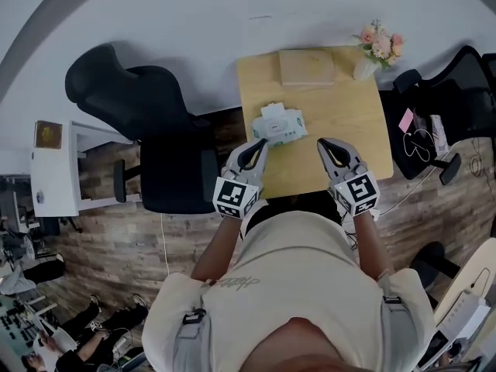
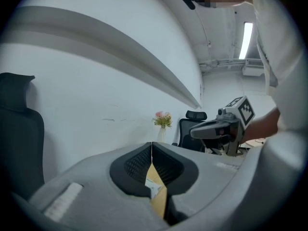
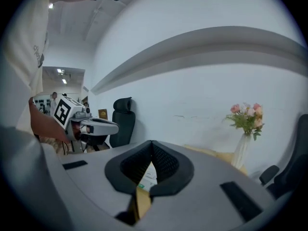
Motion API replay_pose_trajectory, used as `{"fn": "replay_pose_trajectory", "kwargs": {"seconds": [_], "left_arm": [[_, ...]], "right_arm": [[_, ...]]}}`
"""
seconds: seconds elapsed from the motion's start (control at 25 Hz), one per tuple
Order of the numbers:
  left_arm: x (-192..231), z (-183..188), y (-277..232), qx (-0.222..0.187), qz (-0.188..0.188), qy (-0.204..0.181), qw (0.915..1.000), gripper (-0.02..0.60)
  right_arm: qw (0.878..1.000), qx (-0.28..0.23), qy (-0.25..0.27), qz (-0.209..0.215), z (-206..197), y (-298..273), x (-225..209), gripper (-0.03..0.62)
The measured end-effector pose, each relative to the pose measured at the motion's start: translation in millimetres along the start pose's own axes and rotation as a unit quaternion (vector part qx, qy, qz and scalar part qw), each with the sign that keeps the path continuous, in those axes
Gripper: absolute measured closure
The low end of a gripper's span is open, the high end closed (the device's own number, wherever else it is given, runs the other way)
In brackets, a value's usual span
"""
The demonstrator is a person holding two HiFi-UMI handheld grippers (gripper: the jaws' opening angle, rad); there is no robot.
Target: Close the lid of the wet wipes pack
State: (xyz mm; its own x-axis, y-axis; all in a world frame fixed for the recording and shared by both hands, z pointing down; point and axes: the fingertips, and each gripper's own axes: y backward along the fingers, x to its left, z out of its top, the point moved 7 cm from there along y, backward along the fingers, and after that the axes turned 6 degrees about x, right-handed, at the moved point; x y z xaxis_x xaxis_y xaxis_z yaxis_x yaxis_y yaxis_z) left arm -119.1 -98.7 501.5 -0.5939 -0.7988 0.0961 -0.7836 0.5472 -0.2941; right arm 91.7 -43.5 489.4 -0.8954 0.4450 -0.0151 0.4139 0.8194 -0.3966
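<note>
readable text: none | wet wipes pack (image 1: 280,124): print too small | shirt (image 1: 310,273): script lettering illegible

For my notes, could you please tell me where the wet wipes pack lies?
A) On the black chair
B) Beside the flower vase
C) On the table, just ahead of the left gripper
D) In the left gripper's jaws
C: the wet wipes pack lies on the table just beyond the left gripper, whose jaws are shut.
</note>
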Motion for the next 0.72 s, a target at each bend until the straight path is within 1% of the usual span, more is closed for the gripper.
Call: {"fn": "replay_pose_trajectory", "kwargs": {"seconds": [0.16,0.28,0.44,0.52,0.72], "left_arm": [[7,-3,-13,0.003,-0.006,0.007,1.0,0.563],[8,-6,-24,0.012,-0.004,0.014,0.9998,0.563],[11,0,-33,0.02,0.012,0.012,0.9997,0.563],[13,4,-35,0.022,0.021,0.019,0.9994,0.563],[23,3,-45,0.034,0.055,0.022,0.9977,0.563]], "right_arm": [[0.999,0.014,-0.018,-0.044,-5,-3,-17,0.591],[0.998,0.018,-0.036,-0.052,-13,-4,-29,0.591],[0.998,0.02,-0.044,-0.038,-20,-19,-48,0.591],[0.998,0.022,-0.044,-0.028,-20,-27,-56,0.591],[0.999,0.021,-0.023,0.012,-18,-59,-71,0.591]]}}
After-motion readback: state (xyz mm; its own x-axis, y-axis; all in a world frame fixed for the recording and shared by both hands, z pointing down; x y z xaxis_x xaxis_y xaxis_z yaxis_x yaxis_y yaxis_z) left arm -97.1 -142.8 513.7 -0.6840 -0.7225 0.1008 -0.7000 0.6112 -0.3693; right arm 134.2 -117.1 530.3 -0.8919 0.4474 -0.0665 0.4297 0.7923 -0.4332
